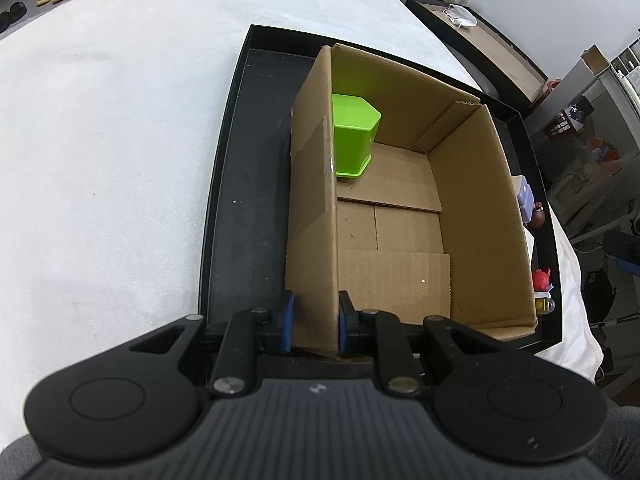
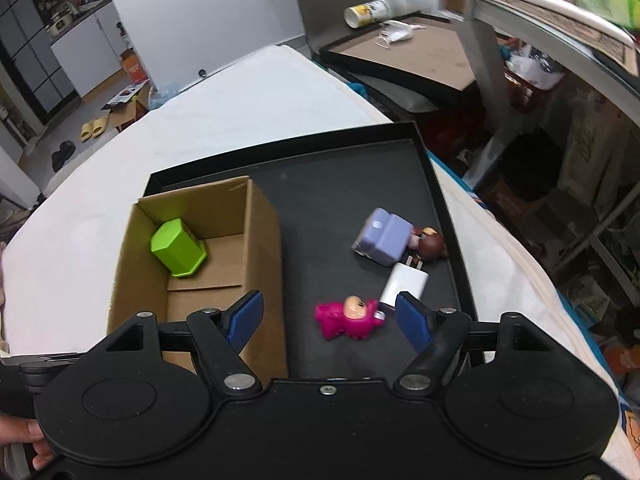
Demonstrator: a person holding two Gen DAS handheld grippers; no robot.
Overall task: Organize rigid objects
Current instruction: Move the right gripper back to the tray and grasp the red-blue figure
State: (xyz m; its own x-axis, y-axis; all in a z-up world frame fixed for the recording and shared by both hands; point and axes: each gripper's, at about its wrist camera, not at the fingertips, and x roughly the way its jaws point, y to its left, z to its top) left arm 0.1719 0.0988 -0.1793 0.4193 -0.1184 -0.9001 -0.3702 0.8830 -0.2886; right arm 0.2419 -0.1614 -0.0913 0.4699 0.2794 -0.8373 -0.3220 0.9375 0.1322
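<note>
A cardboard box [image 1: 472,216] stands in a black tray [image 1: 248,200] on a white-covered table. My left gripper [image 1: 316,320] is shut on the box's near left wall. A green plastic cup [image 1: 354,136] stands upside down in the box's far left corner, and it shows in the right wrist view too as the green cup [image 2: 178,248]. My right gripper [image 2: 332,316] hangs open over the tray floor to the right of the box [image 2: 256,240]. Just beyond its fingers lie a pink figurine [image 2: 346,318], a white charger plug [image 2: 404,282] and a lilac block toy [image 2: 384,236] with a brown-haired doll [image 2: 430,244].
A second black tray [image 2: 400,60] with a tipped paper cup [image 2: 366,12] and white glasses sits beyond the table's far right. Shelves and clutter crowd the right side. Yellow slippers [image 2: 94,128] lie on the floor at the far left. A hand [image 2: 24,440] shows at the lower left.
</note>
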